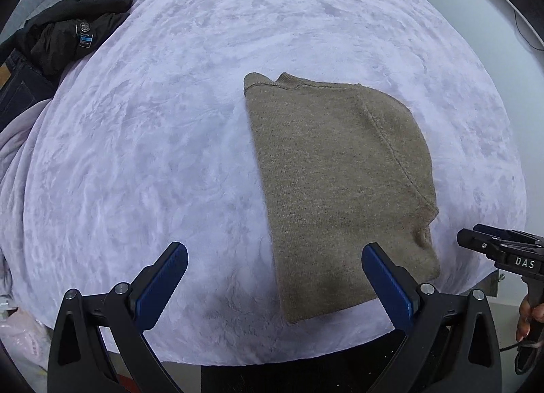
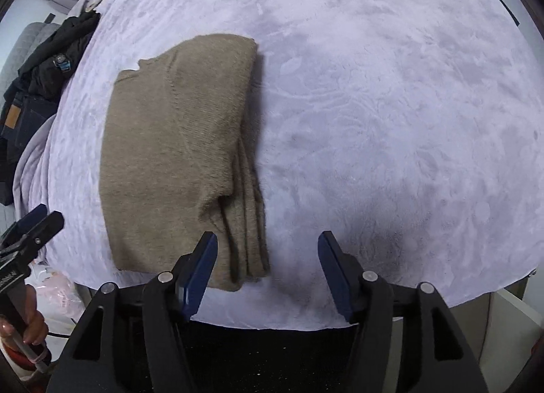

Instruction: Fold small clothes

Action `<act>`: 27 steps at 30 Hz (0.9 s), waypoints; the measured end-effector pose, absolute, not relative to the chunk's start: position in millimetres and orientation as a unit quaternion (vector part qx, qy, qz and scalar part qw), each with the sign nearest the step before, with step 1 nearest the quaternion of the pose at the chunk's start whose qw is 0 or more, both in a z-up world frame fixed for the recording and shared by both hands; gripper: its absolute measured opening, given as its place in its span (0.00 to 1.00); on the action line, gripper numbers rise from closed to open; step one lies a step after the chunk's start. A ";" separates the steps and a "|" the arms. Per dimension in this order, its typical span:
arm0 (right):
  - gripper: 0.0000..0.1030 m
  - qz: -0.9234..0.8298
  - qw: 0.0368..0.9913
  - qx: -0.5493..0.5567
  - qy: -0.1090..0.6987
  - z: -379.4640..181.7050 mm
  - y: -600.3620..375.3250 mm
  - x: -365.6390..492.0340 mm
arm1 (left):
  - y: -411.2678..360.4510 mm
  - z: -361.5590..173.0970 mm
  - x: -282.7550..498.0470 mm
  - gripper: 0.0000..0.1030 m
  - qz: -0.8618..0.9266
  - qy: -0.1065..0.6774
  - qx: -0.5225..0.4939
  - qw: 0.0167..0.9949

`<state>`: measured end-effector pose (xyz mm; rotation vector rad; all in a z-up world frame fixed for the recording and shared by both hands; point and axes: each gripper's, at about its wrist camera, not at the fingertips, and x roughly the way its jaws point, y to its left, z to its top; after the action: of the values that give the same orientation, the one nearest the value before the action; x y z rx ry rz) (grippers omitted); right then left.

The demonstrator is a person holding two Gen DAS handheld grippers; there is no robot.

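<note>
Lying on the blanket [image 1: 170, 121] near its front edge, the sweater [image 1: 340, 172] was already folded lengthwise into a narrow panel, with a crosswise fold probably remaining; the left gripper [image 1: 273, 282] and right gripper [image 2: 268, 269] stood wide and empty above it.

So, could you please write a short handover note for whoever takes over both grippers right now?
Left gripper: open, empty, above the sweater's near left edge.
Right gripper: open, empty, above its near right corner.
Brown sweater: lies folded into a narrow stack on the lilac blanket.
Done: sides folded in.
Left: probably one more fold across; the dark clothes at the far left look unfolded.
</note>
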<state>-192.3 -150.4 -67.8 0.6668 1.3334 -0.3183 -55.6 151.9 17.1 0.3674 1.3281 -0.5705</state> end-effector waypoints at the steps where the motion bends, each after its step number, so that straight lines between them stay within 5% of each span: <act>1: 0.65 -0.142 0.728 0.300 0.600 -60.4 -146.8 -189.5 | 151.1 20.0 -56.9 1.00 -0.258 0.602 0.167 0.737; 3: 0.78 -0.146 0.737 0.287 0.595 -46.1 -140.8 -183.3 | 149.2 25.3 -58.7 1.00 -0.254 0.597 0.168 0.742; 11: 0.85 -0.153 0.763 0.262 0.571 -5.6 -122.2 -163.6 | 145.0 27.7 -60.9 1.00 -0.223 0.619 0.173 0.733; 14: 1.00 -0.163 0.776 0.249 0.557 4.2 -118.8 -159.6 | 143.5 27.4 -61.6 1.00 -0.218 0.623 0.176 0.731; 27: 1.00 -0.179 0.752 0.237 0.588 2.8 -119.5 -150.7 | 141.1 33.1 -49.7 1.00 -0.201 0.627 0.172 0.733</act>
<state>-150.7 -119.5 2.8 0.5177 1.2839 -0.3906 -49.7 141.1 33.1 0.3781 1.3792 -0.4415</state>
